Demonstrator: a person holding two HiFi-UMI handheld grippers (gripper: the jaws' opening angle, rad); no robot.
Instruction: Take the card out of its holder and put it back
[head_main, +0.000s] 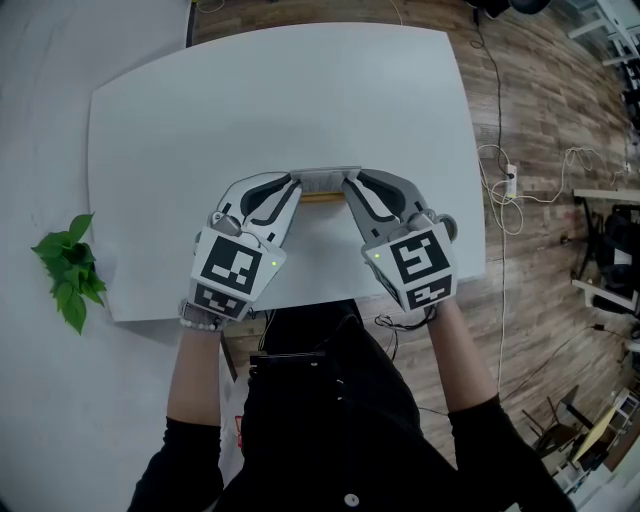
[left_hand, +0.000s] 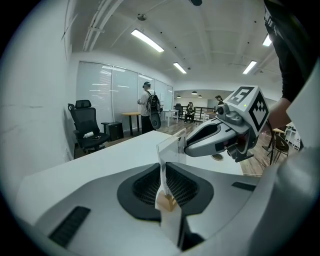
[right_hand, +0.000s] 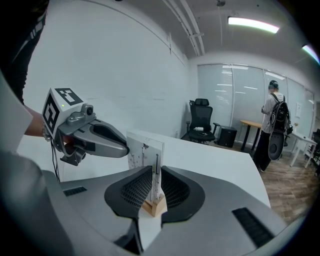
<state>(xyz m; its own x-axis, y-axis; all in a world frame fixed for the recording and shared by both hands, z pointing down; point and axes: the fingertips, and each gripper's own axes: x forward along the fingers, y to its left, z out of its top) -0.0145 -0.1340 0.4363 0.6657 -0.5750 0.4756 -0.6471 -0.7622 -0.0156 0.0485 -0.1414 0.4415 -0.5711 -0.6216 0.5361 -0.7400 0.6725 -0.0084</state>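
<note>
Head view: two grippers, the left gripper (head_main: 296, 183) and the right gripper (head_main: 348, 185), each clamp one end of the single card (head_main: 325, 177). It stands upright in its wooden holder (head_main: 322, 197) on the white table (head_main: 180, 130). The card's print is too small to read.
</note>
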